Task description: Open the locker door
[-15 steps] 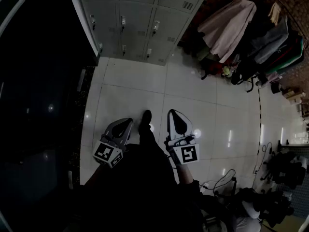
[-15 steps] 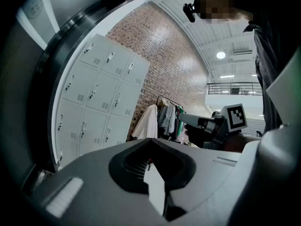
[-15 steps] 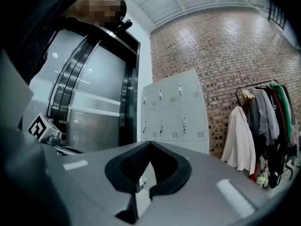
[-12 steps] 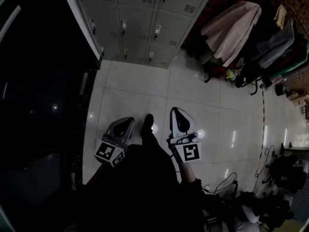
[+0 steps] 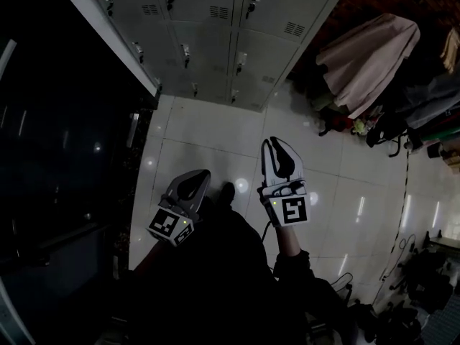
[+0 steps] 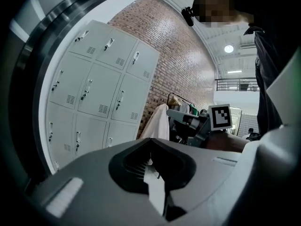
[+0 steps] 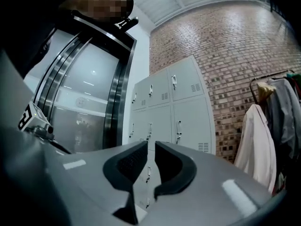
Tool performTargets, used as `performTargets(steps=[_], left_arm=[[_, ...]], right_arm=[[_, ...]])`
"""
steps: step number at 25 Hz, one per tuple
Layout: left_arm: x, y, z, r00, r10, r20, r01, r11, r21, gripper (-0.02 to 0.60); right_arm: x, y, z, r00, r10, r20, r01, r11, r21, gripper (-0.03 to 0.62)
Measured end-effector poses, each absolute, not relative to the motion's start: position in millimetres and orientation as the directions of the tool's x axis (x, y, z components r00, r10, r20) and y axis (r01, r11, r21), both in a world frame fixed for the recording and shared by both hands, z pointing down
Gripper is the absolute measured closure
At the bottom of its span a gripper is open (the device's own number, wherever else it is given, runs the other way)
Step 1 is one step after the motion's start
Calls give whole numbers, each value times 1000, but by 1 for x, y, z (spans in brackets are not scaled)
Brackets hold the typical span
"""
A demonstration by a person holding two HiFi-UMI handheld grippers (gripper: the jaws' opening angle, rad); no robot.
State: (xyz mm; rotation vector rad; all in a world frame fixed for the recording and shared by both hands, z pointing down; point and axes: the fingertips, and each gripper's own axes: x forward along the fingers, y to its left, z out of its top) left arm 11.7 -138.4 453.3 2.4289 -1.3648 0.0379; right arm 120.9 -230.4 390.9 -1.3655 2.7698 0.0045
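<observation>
One change, right gripper (image 5: 273, 146) thrust toward lockers (image 5: 215, 20), jaws newly parted.

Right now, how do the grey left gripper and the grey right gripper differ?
The left gripper's jaws meet at the tips; the right gripper's stand slightly apart. In the head view the right gripper reaches further toward the grey metal lockers; the left gripper sits further back. Both are empty and carry a marker cube.
</observation>
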Motion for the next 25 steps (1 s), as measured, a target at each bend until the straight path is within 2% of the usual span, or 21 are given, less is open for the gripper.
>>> performTargets(steps=[12,18,25], left_arm=[[-9,-286,462,557,-816,153,-812,-496,308,563],[-55,-362,449,520,-847,109,-829,-470,304,563],[-110,-411,467,456,-876,158,-858,-386,338,563]], right_arm=[[69,-433,391,-629,-777,-37,-777,627,49,534],[42,-571,370,-593,-803,-57,-804,587,92,505],[2,-684,376,-530,-847,-27,-844,524,116,474]])
